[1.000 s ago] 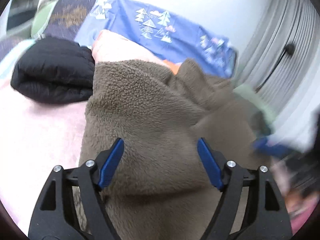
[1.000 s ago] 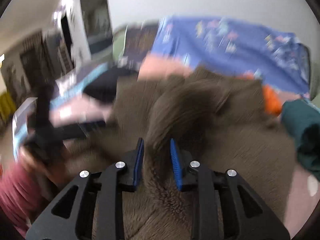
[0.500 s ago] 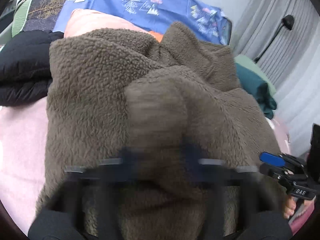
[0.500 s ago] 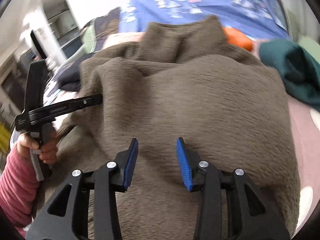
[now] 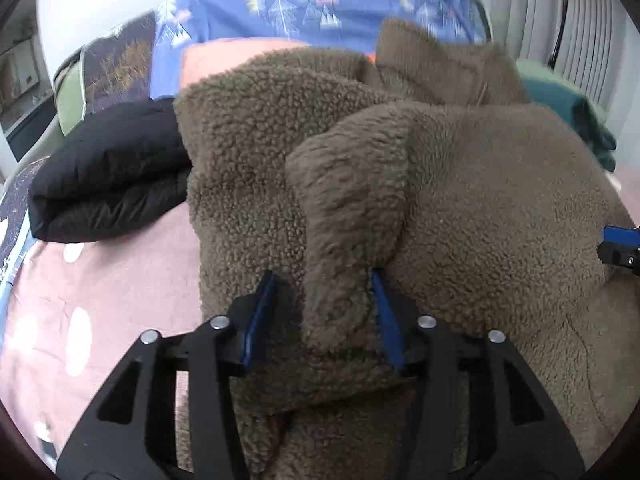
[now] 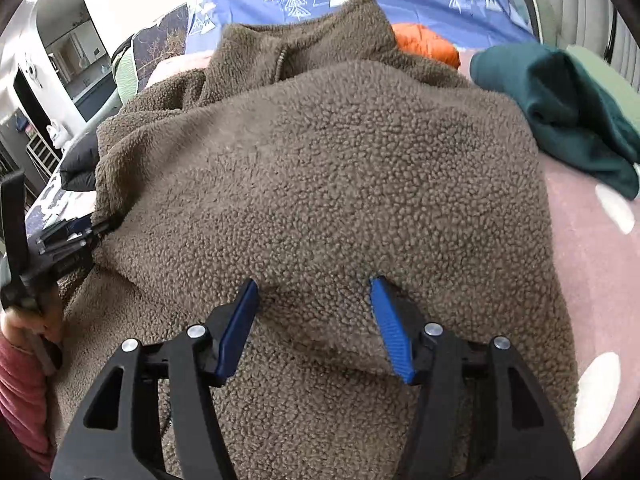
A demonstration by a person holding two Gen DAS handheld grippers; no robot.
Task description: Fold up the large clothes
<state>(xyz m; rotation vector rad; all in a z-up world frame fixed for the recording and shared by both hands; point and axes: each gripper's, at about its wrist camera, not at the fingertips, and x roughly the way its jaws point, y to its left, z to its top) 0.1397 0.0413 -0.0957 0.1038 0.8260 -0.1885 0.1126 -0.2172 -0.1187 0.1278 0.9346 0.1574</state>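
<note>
A large brown fleece jacket (image 5: 460,208) lies on a pink bed, its sleeves folded in over the body. My left gripper (image 5: 322,304) has its jaws partly closed around a thick fold of the left sleeve. In the right wrist view the jacket (image 6: 340,168) fills the middle, collar at the far end. My right gripper (image 6: 314,316) is open, its blue pads straddling the folded edge of the jacket without pinching it. The left gripper (image 6: 76,236) shows at the left edge there, held by a hand in a pink sleeve.
A folded black puffer jacket (image 5: 108,176) lies left of the fleece. A dark green garment (image 6: 560,116) and an orange item (image 6: 428,46) lie at the far right. A blue tree-print cover (image 5: 320,8) is at the back. The pink sheet (image 5: 100,292) borders the jacket.
The left gripper closed from wide open onto the left sleeve fold. The right gripper released the fleece it pinched and opened wide. The sleeve now lies folded over the jacket body.
</note>
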